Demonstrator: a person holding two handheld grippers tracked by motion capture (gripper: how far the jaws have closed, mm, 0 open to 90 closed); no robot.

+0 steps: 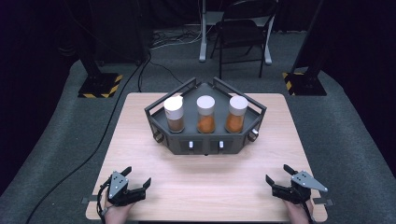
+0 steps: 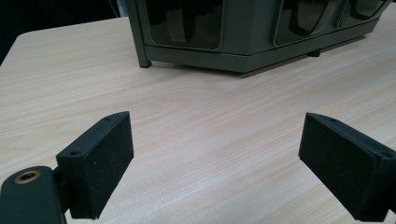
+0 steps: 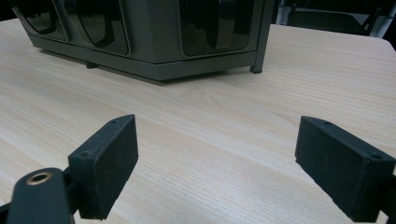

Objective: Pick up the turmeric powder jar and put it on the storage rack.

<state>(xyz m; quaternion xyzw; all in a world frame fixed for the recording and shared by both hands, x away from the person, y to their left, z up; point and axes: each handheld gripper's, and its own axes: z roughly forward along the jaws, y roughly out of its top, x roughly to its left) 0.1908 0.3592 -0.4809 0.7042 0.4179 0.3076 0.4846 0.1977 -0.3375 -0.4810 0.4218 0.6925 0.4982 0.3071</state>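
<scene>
From the high view, the left gripper (image 1: 138, 177) and right gripper (image 1: 277, 172) rest at the near corners of the surface (image 1: 140, 140), jaws spread and empty. Three jars stand upright in the dark rack (image 1: 205, 140): left jar (image 1: 174, 113), middle jar (image 1: 206, 114), right jar (image 1: 236, 113). They lie ahead, between both hands, each outer jar nearer its own side.

In the left gripper view, the rack (image 2: 243, 51) sits ahead and slightly right of the open jaws.

In the right gripper view, the rack (image 3: 159, 56) sits ahead and left of the open jaws.

A light wooden table (image 1: 140, 140) carries a dark grey rack (image 1: 205, 144) near its far edge.
</scene>
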